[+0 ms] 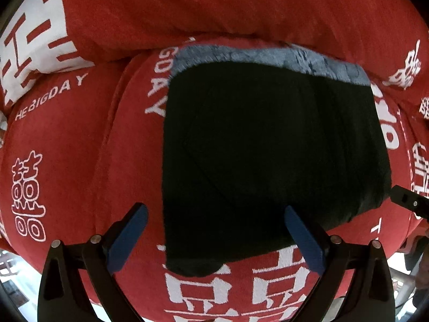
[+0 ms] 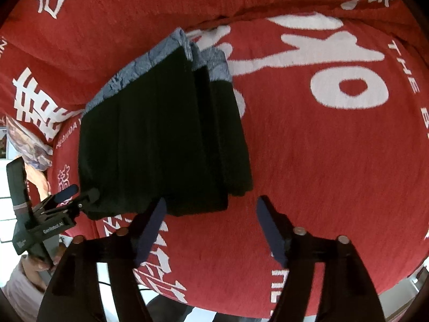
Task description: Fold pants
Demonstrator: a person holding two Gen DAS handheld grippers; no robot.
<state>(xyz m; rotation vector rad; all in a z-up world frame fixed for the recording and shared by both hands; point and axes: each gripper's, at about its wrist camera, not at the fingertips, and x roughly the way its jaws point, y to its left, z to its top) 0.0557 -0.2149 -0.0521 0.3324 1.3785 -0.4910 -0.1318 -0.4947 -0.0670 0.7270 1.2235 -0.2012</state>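
Black pants (image 1: 268, 147) with a grey-blue waistband (image 1: 268, 56) lie folded into a compact rectangle on a red bedspread (image 1: 80, 134). They also show in the right wrist view (image 2: 161, 139), with stacked layers along their right edge. My left gripper (image 1: 214, 214) is open and empty, its blue pads on either side of the pants' near left corner, just above it. It also shows in the right wrist view (image 2: 77, 191) at the pants' near left corner. My right gripper (image 2: 210, 206) is open and empty at the pants' near right corner; its tip (image 1: 410, 202) shows in the left wrist view.
The red bedspread (image 2: 321, 161) has large white characters and lettering. A red pillow or rolled quilt (image 1: 241, 5) lies along the far side behind the pants. The bed's near edge (image 2: 295, 314) is just below the grippers. A patterned cloth (image 2: 29, 145) lies at the left.
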